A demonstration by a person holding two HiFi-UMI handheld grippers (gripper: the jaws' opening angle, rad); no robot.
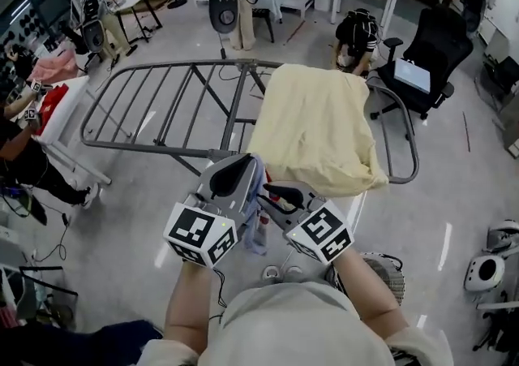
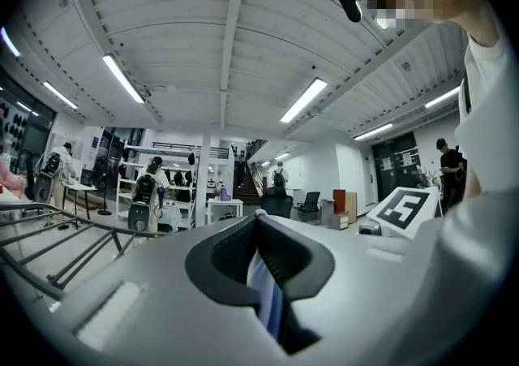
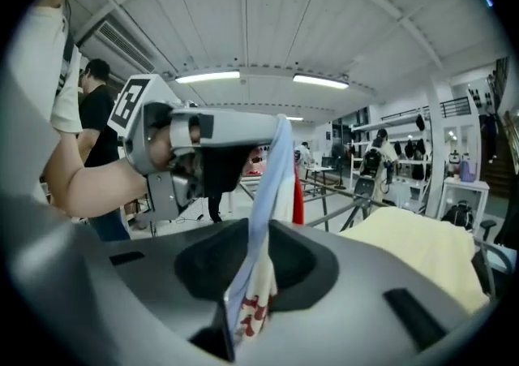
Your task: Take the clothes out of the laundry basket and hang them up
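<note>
A light-blue and white garment (image 1: 258,225) with red print hangs between my two grippers, low in the head view. My left gripper (image 1: 243,163) is shut on its upper edge, and the striped cloth (image 2: 268,291) shows pinched in its jaws. My right gripper (image 1: 276,191) sits just right of it. Its jaws stand apart, with the garment (image 3: 261,218) running down through the gap. The left gripper (image 3: 203,141) holds the cloth's top in the right gripper view. Under my right arm, the laundry basket (image 1: 389,271) is mostly hidden.
A grey metal drying rack (image 1: 162,105) stands ahead, with a pale yellow cloth (image 1: 316,125) draped over its right half. A black office chair (image 1: 434,56) is at the right. People, tables and equipment fill the far left and back of the room.
</note>
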